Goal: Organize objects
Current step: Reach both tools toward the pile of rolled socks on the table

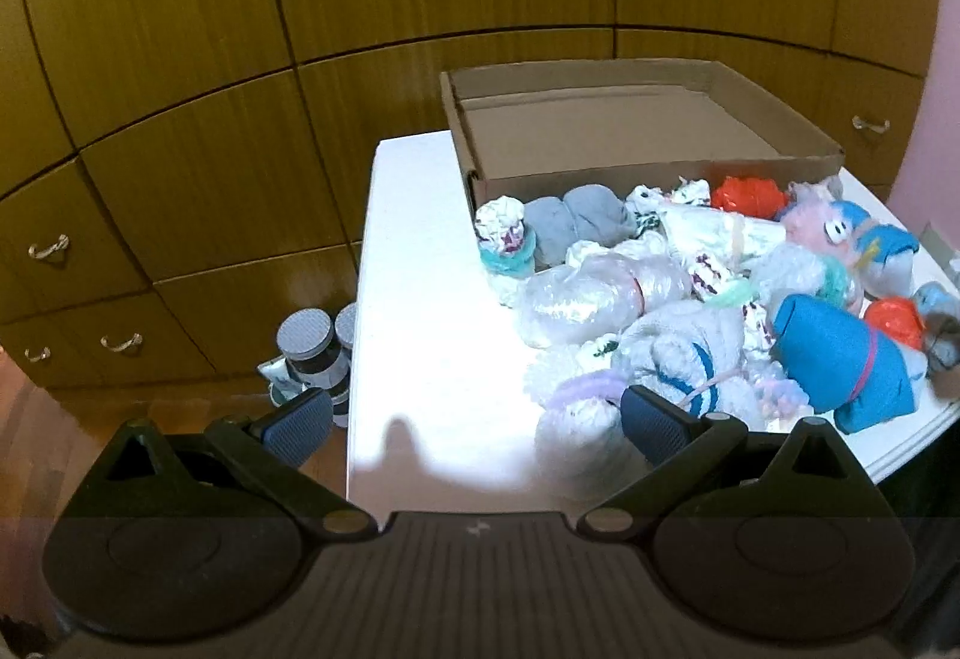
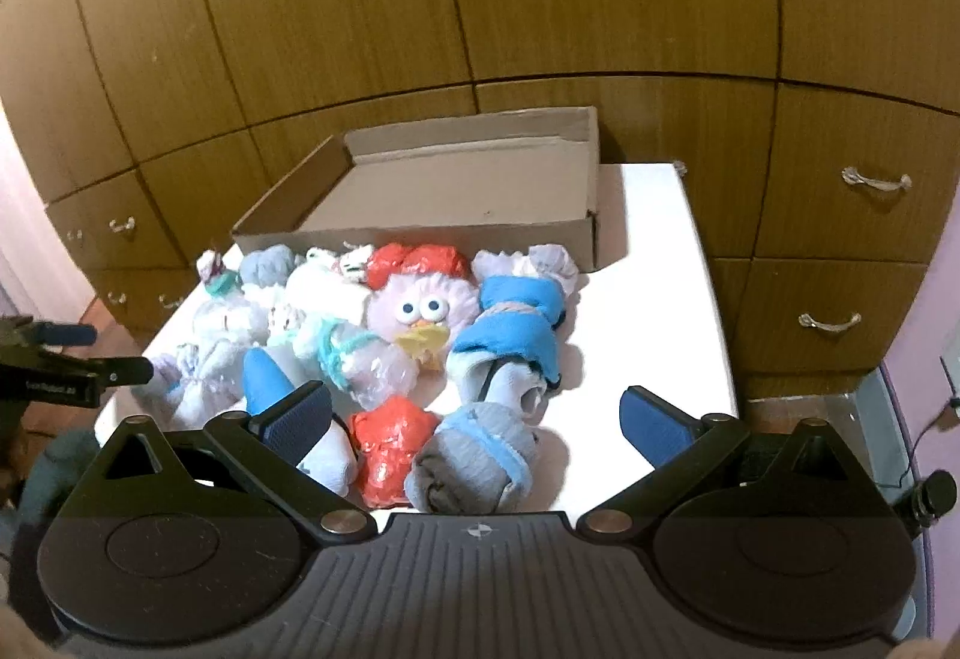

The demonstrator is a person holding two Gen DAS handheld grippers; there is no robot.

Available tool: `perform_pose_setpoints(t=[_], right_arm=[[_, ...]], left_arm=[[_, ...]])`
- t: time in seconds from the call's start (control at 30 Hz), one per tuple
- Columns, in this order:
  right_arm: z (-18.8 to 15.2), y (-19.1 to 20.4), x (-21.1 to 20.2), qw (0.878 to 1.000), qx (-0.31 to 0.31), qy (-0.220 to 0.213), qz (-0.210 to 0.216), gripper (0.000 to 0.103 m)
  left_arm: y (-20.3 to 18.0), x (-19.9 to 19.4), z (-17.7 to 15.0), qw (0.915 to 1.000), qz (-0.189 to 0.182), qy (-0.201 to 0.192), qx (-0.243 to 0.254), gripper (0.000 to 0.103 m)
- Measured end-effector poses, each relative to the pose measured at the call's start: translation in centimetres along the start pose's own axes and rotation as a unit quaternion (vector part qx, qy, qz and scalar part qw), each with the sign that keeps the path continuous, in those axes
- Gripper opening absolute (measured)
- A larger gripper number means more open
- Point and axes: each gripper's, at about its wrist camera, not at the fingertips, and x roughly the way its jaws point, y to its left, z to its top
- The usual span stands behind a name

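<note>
Bundles of rolled socks, tied plastic bags and a soft toy lie heaped on the white bench (image 2: 660,263), pressed up against the near wall of the shallow brown cardboard box (image 2: 420,233), whose floor looks bare. Both tongs hang above the near edge with nothing in them: the left tongs (image 1: 474,419) stand wide apart over bare benchtop beside the pile, the right tongs (image 2: 474,419) equally wide over the nearest items. The sensible first pick for the right side is probably the grey rolled sock with a light blue band (image 2: 474,461), lying just beside the crumpled red plastic bundle (image 2: 393,446). Coming straight down across the roll's narrow width should keep the pads off its red neighbour; squeezing the soft middle firmly ought to stop it unrolling on the lift over the box wall.
</note>
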Motion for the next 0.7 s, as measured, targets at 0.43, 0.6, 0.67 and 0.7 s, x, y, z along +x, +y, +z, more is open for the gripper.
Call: perform_pose_setpoints(t=[0.43, 0.6, 0.67, 0.7], right_arm=[[-1.7, -0.5, 2.4, 0.999, -0.015, 0.028, 0.013, 0.064], [-2.2, -1.1, 2.9, 0.999, -0.005, 0.03, 0.024, 0.062], [-2.3, -1.2, 3.0, 0.999, -0.004, 0.029, 0.028, 0.061], [-2.4, -1.2, 3.0, 0.999, -0.007, 0.027, 0.029, 0.06]], left_arm=[[-1.5, 2.4, -0.4, 0.9993, -0.027, 0.011, 0.025, 0.091], [-1.8, 2.7, -0.6, 0.999, -0.027, 0.016, 0.032, 0.067], [-1.9, 2.8, -0.8, 0.999, -0.027, 0.014, 0.032, 0.064], [-2.0, 2.7, -0.7, 0.999, -0.029, 0.013, 0.031, 0.06]])
